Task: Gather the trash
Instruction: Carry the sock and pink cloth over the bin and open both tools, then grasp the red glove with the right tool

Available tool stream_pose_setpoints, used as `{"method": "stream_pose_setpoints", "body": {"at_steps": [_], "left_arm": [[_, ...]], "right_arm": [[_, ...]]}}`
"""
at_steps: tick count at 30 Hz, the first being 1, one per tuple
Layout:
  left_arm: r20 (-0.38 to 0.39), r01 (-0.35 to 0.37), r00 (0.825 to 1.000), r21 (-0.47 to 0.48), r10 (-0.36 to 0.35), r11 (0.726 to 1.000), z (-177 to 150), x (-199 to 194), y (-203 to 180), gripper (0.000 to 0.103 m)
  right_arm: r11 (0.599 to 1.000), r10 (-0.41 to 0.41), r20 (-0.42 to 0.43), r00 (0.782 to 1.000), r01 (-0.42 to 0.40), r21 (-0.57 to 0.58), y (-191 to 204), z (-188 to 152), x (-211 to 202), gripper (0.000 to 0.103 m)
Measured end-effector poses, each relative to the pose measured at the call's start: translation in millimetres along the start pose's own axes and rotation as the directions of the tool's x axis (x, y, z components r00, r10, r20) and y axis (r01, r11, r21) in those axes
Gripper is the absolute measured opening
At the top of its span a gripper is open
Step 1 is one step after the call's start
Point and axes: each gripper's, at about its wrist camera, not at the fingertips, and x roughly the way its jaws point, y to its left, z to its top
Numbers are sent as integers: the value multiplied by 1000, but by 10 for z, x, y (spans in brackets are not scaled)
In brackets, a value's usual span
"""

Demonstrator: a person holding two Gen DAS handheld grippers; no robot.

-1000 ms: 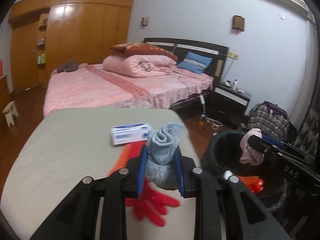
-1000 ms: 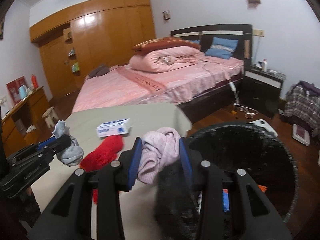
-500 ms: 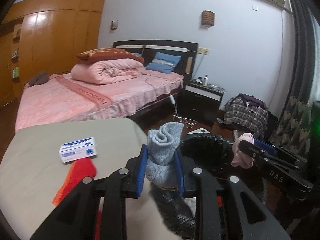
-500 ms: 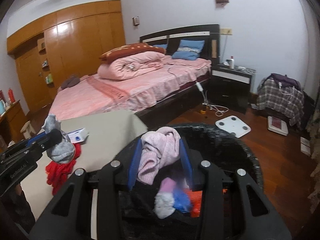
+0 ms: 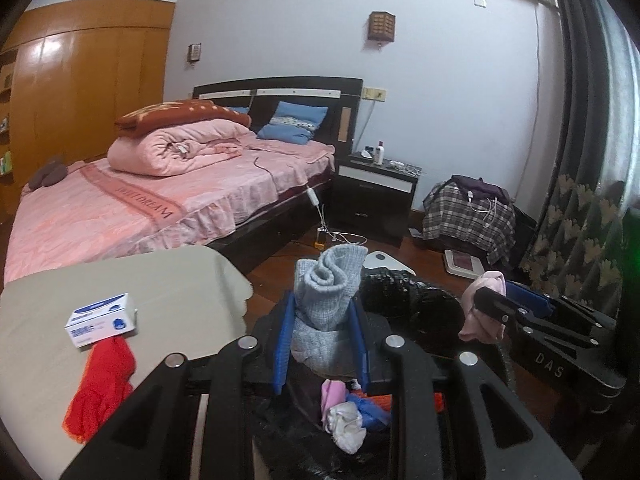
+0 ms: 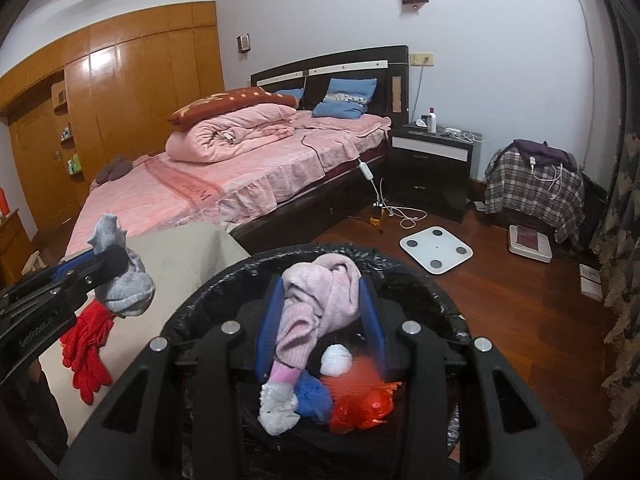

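My left gripper (image 5: 322, 320) is shut on a rolled grey sock (image 5: 328, 292), held over the near rim of the black-lined trash bin (image 5: 404, 292). My right gripper (image 6: 320, 312) is shut on a crumpled pink sock (image 6: 320, 300), hanging over the bin's opening (image 6: 436, 300). Inside the bin lie white, blue, pink and red-orange scraps (image 6: 320, 396). In the right wrist view the left gripper (image 6: 108, 260) with the grey sock (image 6: 124, 284) shows at the left. The left wrist view has the right gripper (image 5: 486, 300) with the pink sock (image 5: 482, 308) at its right. A red glove (image 5: 102, 384) lies on the beige table (image 5: 168, 292).
A small white and blue box (image 5: 102, 320) sits on the table beside the glove. Beyond stand a pink bed (image 6: 224, 176), a dark nightstand (image 6: 432, 168), a plaid-covered bundle (image 6: 532, 184) and a white scale (image 6: 436, 248) on the wooden floor. A patterned curtain (image 6: 624, 220) hangs at the right.
Both grippers have swung right from above the table to over the bin, each still gripping its sock. The bin's contents have come into view below them.
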Motion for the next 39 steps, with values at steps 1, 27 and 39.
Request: {"method": "stream_pose_setpoints", "body": {"at_steps": [1,27,39], "left_arm": [[-4,4,1000,3,-4,1000,1,31,-25,26],[-10,-142,990,-82,142,986,-154,-57,730,88],[-86,-420,907,-177,412,890,-684,-657,1891,88]], "right_arm": [[1000,-5,-2,1000,5,3,-28,-8,11,38],[997,-62,-12,998,63,33,33,-75,76,96],[987,143,-37,989,-146,-68,1168,-68,213,96]]}}
